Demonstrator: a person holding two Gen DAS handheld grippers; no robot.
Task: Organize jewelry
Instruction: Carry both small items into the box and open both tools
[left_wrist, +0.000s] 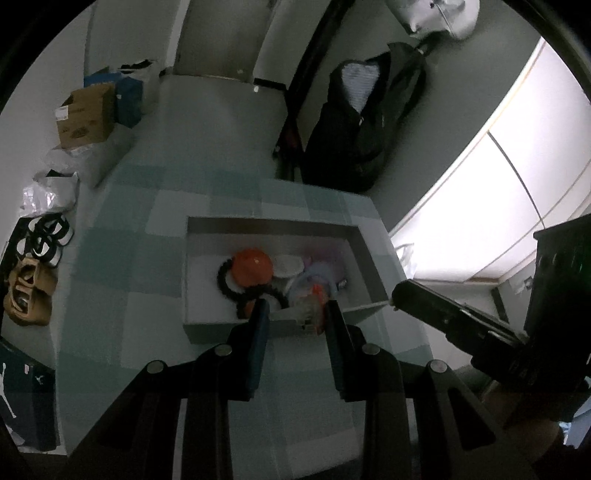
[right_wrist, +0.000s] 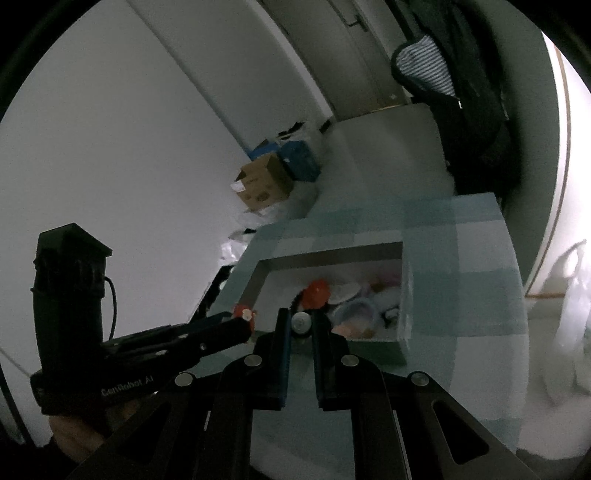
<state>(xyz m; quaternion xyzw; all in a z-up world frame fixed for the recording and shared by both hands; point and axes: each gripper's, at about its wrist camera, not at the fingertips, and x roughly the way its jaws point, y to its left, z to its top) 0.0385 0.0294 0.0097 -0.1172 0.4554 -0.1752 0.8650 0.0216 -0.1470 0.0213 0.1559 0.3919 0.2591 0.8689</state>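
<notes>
An open white box (left_wrist: 364, 243) sits on a checked green tablecloth and holds an orange round piece (left_wrist: 254, 266), a black beaded bracelet (left_wrist: 223, 280) and pale pouches. My left gripper (left_wrist: 295, 314) hovers at the box's near edge, its jaws shut on a small red and clear trinket (left_wrist: 314, 310), which also shows at its tip in the right wrist view (right_wrist: 244, 314). My right gripper (right_wrist: 301, 323) is above the box's (right_wrist: 406, 295) near left corner, shut on a small round silver piece (right_wrist: 301, 322).
A cardboard box (left_wrist: 86, 116) and blue boxes (left_wrist: 127, 96) stand on the floor at the far left. Sandals (left_wrist: 27, 291) lie left of the table. A black jacket (left_wrist: 365, 122) hangs beyond the table. A white wardrobe (left_wrist: 480, 184) is on the right.
</notes>
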